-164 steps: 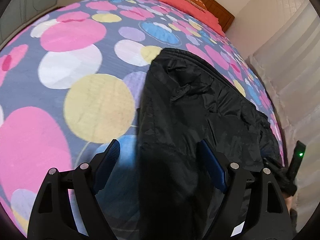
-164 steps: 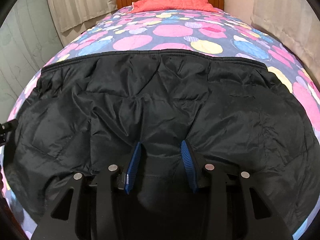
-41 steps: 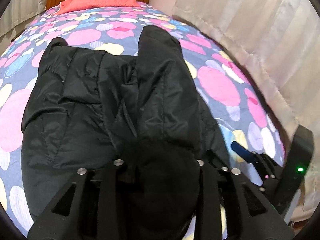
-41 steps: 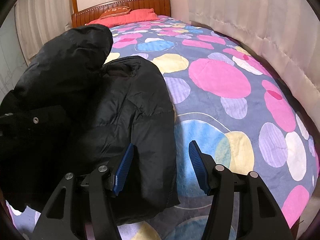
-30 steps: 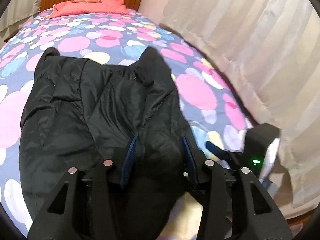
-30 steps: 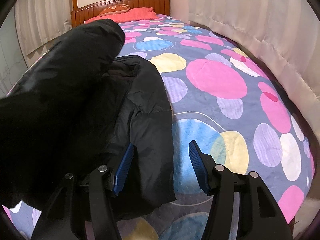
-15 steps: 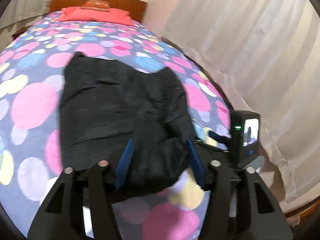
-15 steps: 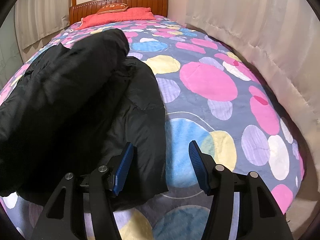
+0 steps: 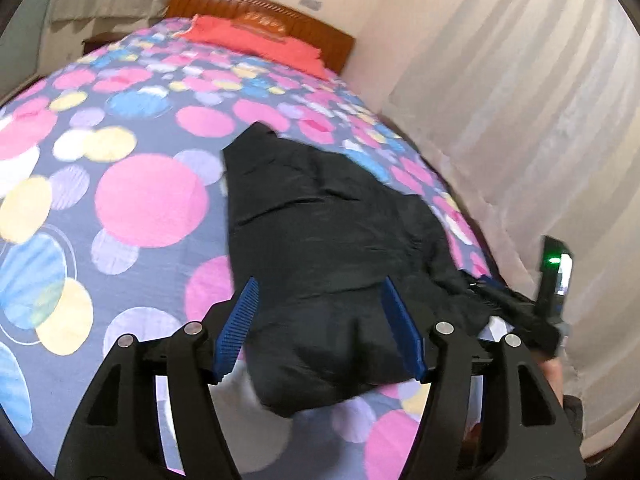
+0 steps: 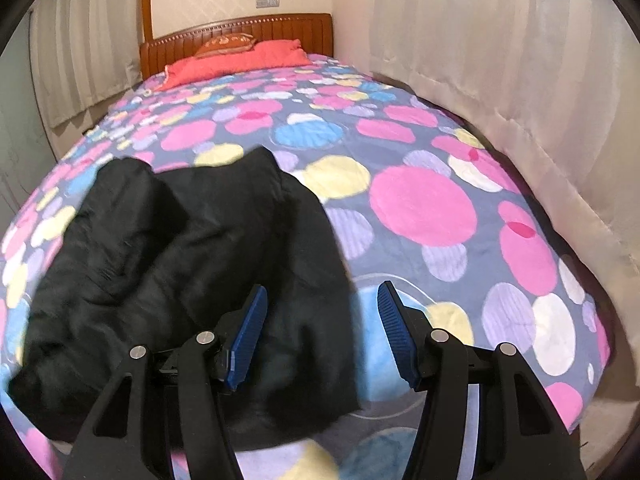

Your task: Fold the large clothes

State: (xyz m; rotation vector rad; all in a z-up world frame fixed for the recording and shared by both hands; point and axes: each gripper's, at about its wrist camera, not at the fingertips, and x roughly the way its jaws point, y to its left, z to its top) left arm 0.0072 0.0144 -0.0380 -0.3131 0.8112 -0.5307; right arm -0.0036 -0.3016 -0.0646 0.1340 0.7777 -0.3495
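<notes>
black jacket (image 9: 332, 236) folded into a bundle, centre frame on bed (image 9: 152, 200). left gripper (image 9: 320, 328) jaws opening, releasing fabric; right gripper (image 10: 320, 336) spread, empty. final tidy fold probably outstanding.

A black jacket (image 10: 192, 248) lies on a grey-blue bedspread (image 10: 400, 152) dotted with pink, yellow, blue, lilac and white circles. Coral-red pillow (image 10: 236, 62), brown wooden headboard (image 10: 240, 32), cream curtains (image 10: 500, 60).
</notes>
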